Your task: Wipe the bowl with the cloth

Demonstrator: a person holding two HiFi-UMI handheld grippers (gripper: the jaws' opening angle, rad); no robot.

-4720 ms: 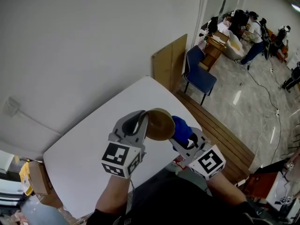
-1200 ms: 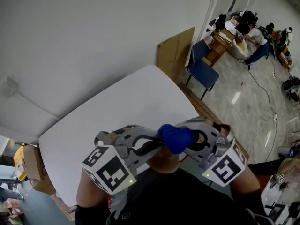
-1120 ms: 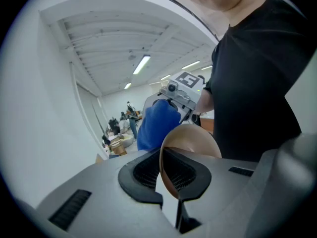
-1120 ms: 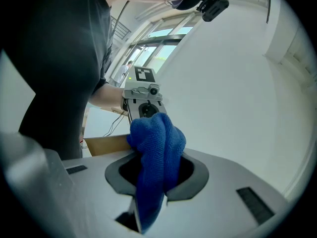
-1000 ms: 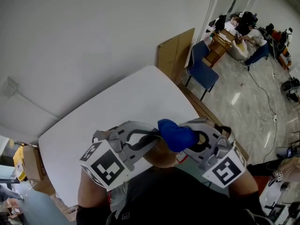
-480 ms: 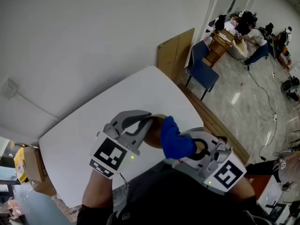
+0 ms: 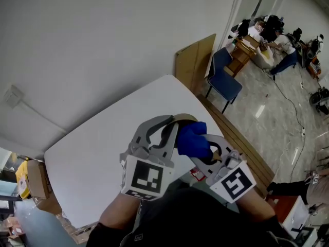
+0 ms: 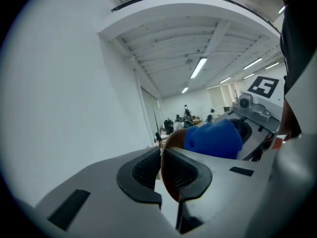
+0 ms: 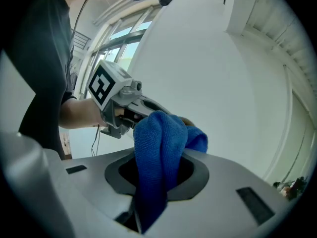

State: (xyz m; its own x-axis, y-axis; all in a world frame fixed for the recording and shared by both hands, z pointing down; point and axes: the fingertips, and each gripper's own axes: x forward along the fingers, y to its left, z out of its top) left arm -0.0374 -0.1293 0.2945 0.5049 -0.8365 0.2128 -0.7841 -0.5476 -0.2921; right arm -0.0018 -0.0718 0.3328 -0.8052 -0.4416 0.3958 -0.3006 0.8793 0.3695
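Observation:
A brown bowl (image 7: 183, 118) is held on edge above the white table (image 7: 97, 148). My left gripper (image 7: 172, 125) has the bowl's rim (image 8: 167, 182) between its two black pads, which touch it on both sides while the jaws are opening slightly. My right gripper (image 7: 199, 144) is shut on a blue cloth (image 7: 191, 139), bunched up between its jaws (image 9: 157, 155). The cloth (image 8: 213, 139) presses against the bowl's inner side. Most of the bowl is hidden behind the grippers and cloth in the head view.
A blue chair (image 7: 224, 81) and a leaning wooden board (image 7: 193, 60) stand beyond the table's far corner. A slatted wooden bench (image 7: 241, 138) runs along its right side. A cardboard box (image 7: 33, 181) sits at the left. People work at desks far back right (image 7: 267, 35).
Both grippers have moved away from my body and out over the table, the left one swinging right. The cloth stays against the bowl throughout.

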